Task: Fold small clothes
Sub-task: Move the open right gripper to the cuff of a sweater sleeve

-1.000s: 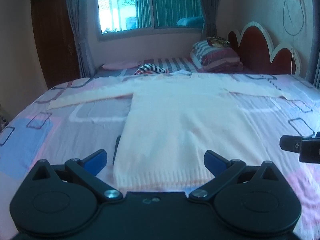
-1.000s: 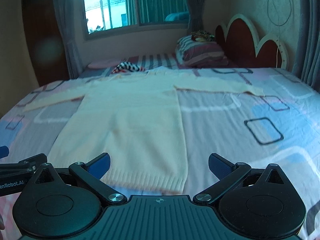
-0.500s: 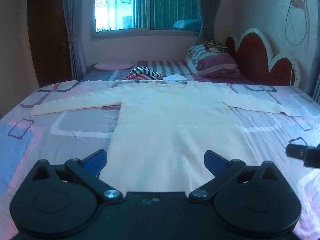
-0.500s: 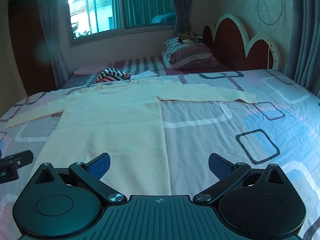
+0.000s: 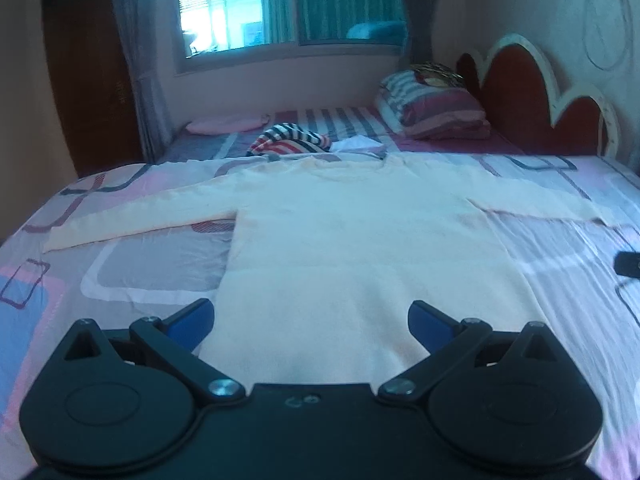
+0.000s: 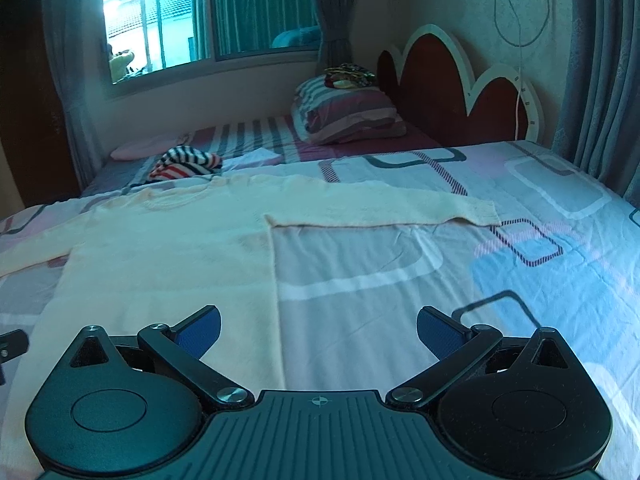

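A cream long-sleeved sweater lies flat on the bed, sleeves spread to both sides, hem toward me. It also shows in the right wrist view, where its right sleeve stretches across the sheet. My left gripper is open and empty above the sweater's lower body. My right gripper is open and empty above the sweater's right side edge. The right gripper's tip shows at the right edge of the left wrist view.
The bed sheet has a pattern of pink, blue and grey squares. A striped garment and a white cloth lie beyond the collar. Striped pillows sit by the red headboard. A window is behind.
Both grippers have moved forward along the sweater, from over the hem toward its middle. The right one has also shifted right. Both stay open.
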Motion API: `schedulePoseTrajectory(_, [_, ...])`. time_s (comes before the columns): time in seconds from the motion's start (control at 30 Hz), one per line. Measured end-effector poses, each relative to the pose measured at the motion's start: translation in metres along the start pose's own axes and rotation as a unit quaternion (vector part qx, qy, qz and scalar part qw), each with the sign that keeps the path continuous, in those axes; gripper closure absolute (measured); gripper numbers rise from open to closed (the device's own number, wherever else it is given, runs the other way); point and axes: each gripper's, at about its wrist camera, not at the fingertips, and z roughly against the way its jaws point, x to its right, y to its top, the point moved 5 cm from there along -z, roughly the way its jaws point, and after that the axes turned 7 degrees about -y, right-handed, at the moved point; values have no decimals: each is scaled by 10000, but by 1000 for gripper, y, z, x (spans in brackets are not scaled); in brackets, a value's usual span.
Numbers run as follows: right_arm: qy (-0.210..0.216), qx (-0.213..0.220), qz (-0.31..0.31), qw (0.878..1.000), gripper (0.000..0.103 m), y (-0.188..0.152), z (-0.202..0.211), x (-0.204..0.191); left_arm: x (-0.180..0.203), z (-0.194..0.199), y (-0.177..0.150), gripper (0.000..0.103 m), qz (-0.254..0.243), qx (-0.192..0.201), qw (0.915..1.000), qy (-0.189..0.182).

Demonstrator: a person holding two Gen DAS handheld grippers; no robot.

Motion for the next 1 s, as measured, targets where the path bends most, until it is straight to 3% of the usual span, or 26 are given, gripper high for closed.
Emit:
schedulePoseTrajectory(0.13, [-77, 12, -86, 9999, 0, 10, -20, 8, -6, -16, 6, 0, 70, 43, 10000, 49])
schedulePoseTrajectory(0.27, [-151, 62, -180, 9997, 0, 21, -42, 19, -8, -32, 15, 0, 36, 9, 9998, -194])
schedulePoseTrajectory(0.4, [-253, 201, -282, 9991, 0, 36, -64, 35, -15, -48, 32, 1, 129, 102, 9998, -59])
schedulePoseTrajectory(0.57, [-408, 426, -503, 9970, 0, 59, -98, 65, -18, -68, 56, 2, -349, 338, 9987, 141])
schedulePoseTrajectory(0.83, [-895, 628, -767, 9910, 1, 89, -157, 120, -40, -112, 83, 2, -277, 396, 9982, 355])
schedulePoseTrajectory(0.9, [-942, 601, -826, 9903, 9, 91, -173, 131, -43, -122, 84, 2, -253, 340, 9983, 409])
schedulePoseTrajectory(0.93, [-942, 563, -881, 9900, 22, 91, -181, 136, -44, -126, 83, 2, -249, 310, 9983, 415])
schedulePoseTrajectory(1.0, [-945, 349, -1131, 9885, 26, 88, -200, 149, -46, -134, 80, 2, -293, 232, 9985, 411])
